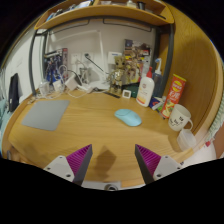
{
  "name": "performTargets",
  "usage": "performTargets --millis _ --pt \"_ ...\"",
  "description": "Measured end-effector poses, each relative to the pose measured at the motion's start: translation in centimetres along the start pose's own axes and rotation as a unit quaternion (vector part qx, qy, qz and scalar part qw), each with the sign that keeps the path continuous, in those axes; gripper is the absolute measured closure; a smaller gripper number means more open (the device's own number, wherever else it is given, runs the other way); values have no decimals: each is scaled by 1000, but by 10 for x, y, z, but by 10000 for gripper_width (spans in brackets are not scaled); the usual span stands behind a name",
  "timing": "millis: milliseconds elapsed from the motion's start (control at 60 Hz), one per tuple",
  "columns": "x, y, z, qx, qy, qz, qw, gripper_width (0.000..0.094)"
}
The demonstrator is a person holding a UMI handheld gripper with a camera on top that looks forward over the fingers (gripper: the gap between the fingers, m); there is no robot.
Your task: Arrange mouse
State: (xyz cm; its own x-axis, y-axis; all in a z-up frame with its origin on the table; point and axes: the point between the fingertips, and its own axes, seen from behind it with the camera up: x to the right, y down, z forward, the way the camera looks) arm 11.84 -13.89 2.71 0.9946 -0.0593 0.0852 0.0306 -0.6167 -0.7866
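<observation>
Pale blue computer mouse (127,117) lies on a wooden desk (90,135), well ahead of the gripper (111,160) and slightly to its right, with bare wood all around it. Off to its left on the same desk lies a grey mouse pad (46,115), well apart from the mouse. Behind the mouse stand a white bottle (146,91), an orange canister (175,90) and a white mug (180,119), near a small figurine (121,75).

To do this step well, likely the approach, the gripper should come in low with the mouse centred between the fingers, taking it across its narrow sides so the rounded shell does not slip, and staying clear of the mug and bottle.

Both fingers are spread wide apart, their purple pads (80,157) facing inward, holding nothing and touching nothing
</observation>
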Motion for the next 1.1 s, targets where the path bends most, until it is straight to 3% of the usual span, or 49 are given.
performTargets --millis 250,517,750,783,800,1017,1100 --pt "59 -14 83 -34 -10 -24 999 65" --pt "71 -63 154 -32 -51 -26 998 75" --pt "82 -79 182 -44 -76 0 996 258" --pt "85 -80 184 -43 -74 -2 996 267" --pt "86 -80 184 -43 -71 -2 996 345" --pt "90 -80 185 -44 -59 29 997 459" --pt "89 -80 185 -48 -60 36 996 574"
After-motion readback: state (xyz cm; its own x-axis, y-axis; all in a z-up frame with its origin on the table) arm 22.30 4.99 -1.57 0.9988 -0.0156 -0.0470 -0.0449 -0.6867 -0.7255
